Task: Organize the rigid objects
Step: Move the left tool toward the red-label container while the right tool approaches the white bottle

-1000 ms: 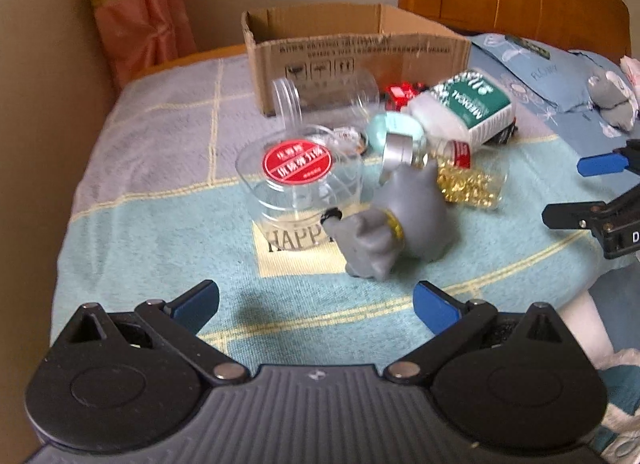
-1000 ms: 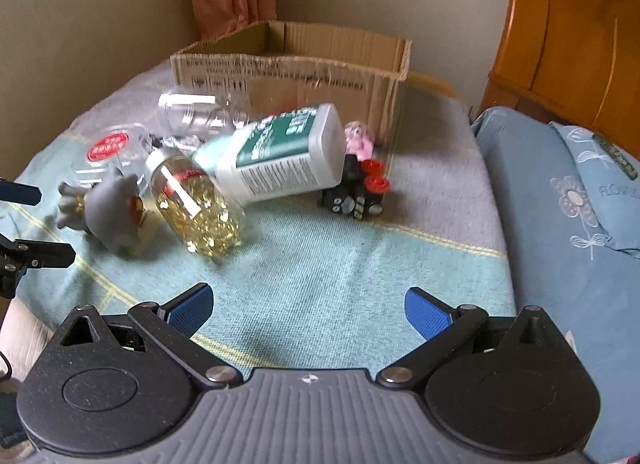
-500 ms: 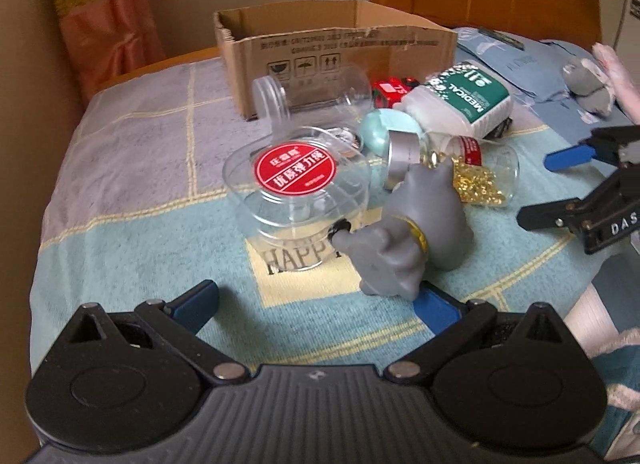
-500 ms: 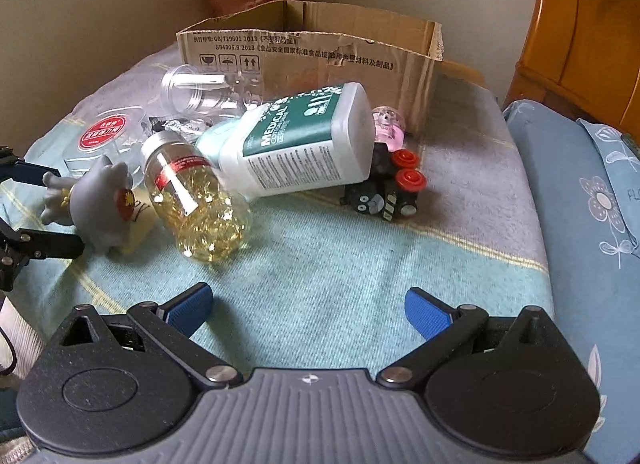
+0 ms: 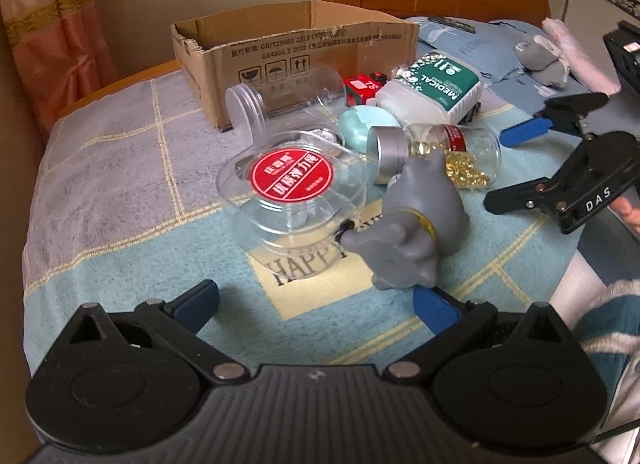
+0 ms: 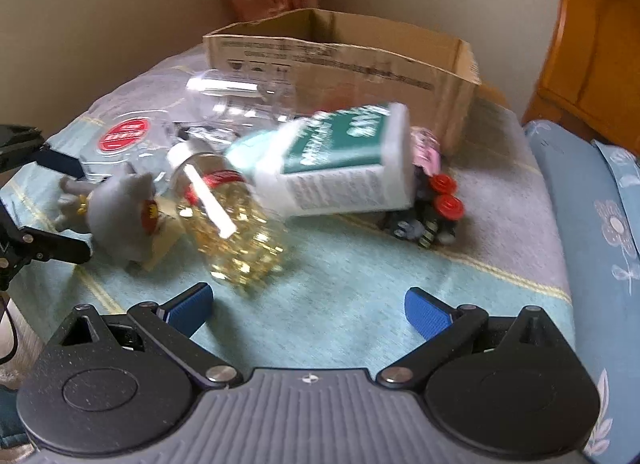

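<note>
Now, in the left wrist view, the left tongs point(image 5: 316, 302), spread wide and empty, have closed on the grey toy point(image 5: 416, 219), which touches the right pad beside the clear tub point(image 5: 294, 187). In the right wrist view, the right tongs point(image 6: 308, 308), wide too, have neared the capsule bottle point(image 6: 228, 219); the cardboard box point(image 6: 340, 59) waits behind.

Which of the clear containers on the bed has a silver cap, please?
The clear bottle of golden capsules, lying on its side just behind the grey toy. The round tub carries a red label, and the empty jar a translucent lid.
</note>
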Demonstrator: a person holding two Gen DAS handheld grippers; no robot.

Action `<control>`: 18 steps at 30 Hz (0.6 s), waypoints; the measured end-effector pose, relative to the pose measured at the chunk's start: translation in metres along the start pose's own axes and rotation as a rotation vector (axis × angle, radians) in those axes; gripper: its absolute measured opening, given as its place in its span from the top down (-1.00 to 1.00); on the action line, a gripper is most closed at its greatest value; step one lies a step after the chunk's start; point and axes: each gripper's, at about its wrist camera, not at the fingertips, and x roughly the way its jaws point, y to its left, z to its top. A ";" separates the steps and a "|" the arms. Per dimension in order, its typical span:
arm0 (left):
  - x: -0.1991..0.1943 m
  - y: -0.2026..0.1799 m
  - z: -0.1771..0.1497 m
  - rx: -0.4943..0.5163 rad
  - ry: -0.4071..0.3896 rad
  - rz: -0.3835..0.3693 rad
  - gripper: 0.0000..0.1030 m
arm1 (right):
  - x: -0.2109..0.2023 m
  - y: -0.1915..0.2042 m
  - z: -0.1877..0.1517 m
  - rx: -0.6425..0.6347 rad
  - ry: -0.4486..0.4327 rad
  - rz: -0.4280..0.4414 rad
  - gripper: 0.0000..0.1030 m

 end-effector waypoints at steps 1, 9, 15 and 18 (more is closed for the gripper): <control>-0.001 0.002 0.000 0.004 0.004 -0.003 -0.99 | 0.001 0.003 0.002 -0.008 -0.001 0.005 -1.00; -0.010 0.026 -0.003 -0.031 0.040 0.028 -0.99 | -0.002 0.004 0.010 -0.037 0.020 -0.029 -1.00; -0.026 0.036 0.014 0.034 -0.045 0.089 -0.98 | -0.019 -0.001 0.014 -0.037 0.003 -0.041 -1.00; -0.016 0.033 0.019 0.130 -0.048 0.072 -0.98 | -0.025 -0.001 0.016 -0.049 -0.012 -0.021 -1.00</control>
